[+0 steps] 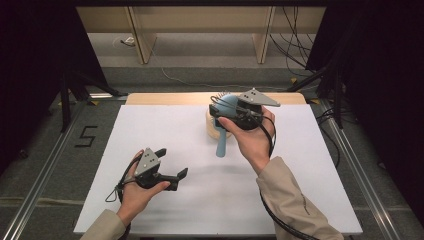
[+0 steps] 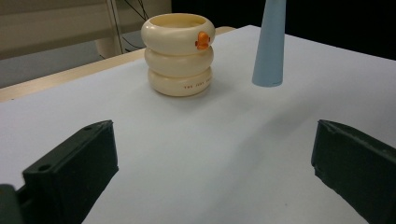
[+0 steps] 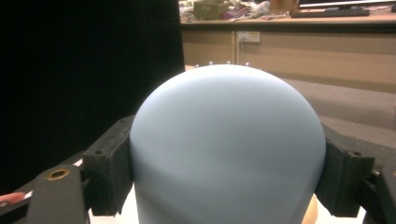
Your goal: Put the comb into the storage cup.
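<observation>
The right gripper has its fingers clamped on the brush head, handle hanging beside the holder, likely for stowing; left fingers apart, idle.

White table bears a cream ringed holder.

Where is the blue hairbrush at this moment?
In the high view, the blue hairbrush is held upright in the right tongs at the table's far middle, handle pointing down, right beside the cream ringed cup.
</observation>
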